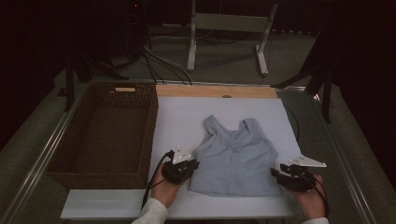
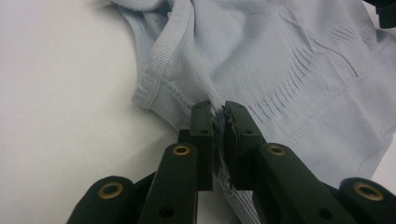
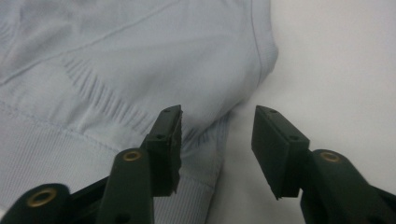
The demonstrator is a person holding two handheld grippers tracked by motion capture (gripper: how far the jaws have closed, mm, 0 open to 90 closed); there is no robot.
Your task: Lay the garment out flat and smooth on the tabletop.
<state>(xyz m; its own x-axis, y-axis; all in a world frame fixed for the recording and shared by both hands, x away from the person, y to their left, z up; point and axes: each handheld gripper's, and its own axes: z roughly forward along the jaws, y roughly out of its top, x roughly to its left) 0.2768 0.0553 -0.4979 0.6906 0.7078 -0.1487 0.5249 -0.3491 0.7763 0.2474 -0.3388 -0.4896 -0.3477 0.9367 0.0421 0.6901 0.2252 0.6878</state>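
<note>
A pale blue tank top (image 1: 236,156) lies flat on the white table mat (image 1: 182,121), straps pointing away from me. My left gripper (image 1: 190,164) is at the garment's lower left side, shut on a pinch of its side seam fabric (image 2: 218,122). My right gripper (image 1: 275,173) is at the lower right corner, jaws apart. In the right gripper view the top's side edge (image 3: 219,135) lies between the two fingers (image 3: 169,135), which do not press on it.
A dark woven basket (image 1: 105,133) stands on the left of the mat, its long side next to the garment. Beyond the table's far edge are white table legs (image 1: 191,42) and cables on the floor.
</note>
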